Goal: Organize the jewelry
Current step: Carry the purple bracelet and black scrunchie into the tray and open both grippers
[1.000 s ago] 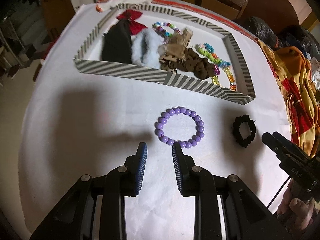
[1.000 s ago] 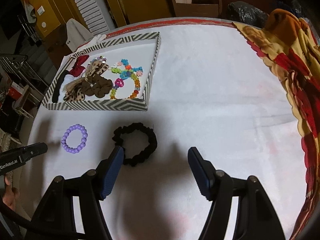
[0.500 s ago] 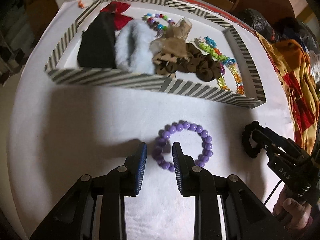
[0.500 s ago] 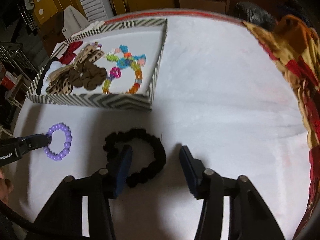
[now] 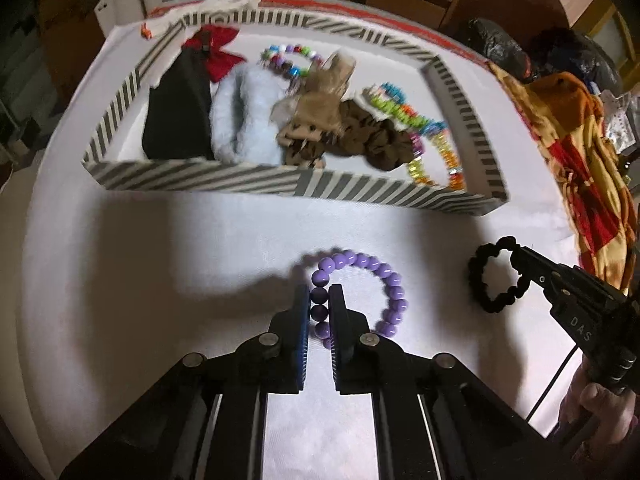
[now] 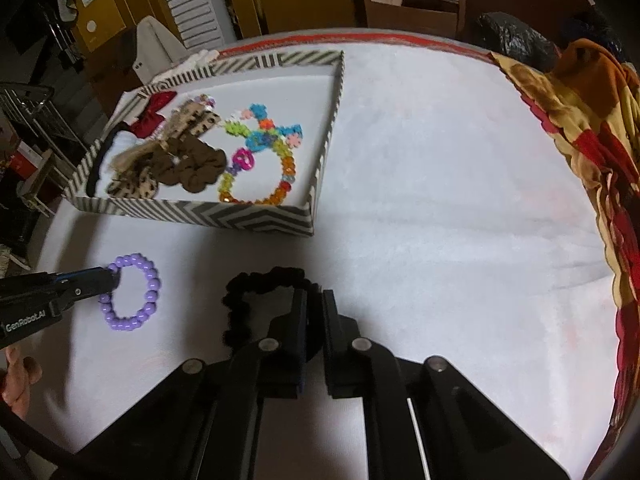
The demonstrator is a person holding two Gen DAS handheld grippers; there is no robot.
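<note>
my left gripper (image 5: 319,300) has just closed its jaws, and they are now clamped on the near-left side of the purple bead bracelet (image 5: 384,280) — a few beads sit pinched between the blue pads while the rest of the loop lies on the white table (image 5: 180,260). from my right camera the same bracelet (image 6: 136,296) shows at the left with the tip of the left gripper (image 6: 110,278) on its rim.

my right gripper (image 6: 315,300) has also just closed; its jaws are pressed together on the right side of the black scrunchie (image 6: 256,284), which lies on the table (image 6: 440,200) to the right of the bracelet. in the left camera the right gripper (image 5: 516,260) bites the far-right edge of the scrunchie (image 5: 478,276), and my right hand (image 5: 600,404) shows behind it.

beyond both pieces stands the striped box (image 5: 200,178), well apart from them. inside it i see a black cloth piece (image 5: 180,116), a red bow (image 5: 218,52), a pale blue fluffy scrunchie (image 5: 244,116), brown and leopard scrunchies (image 5: 360,136) and colourful bead bracelets (image 5: 432,140) — these last lie at the box's right end. a red-and-yellow cloth (image 6: 592,120) is heaped on the right edge of the table.
</note>
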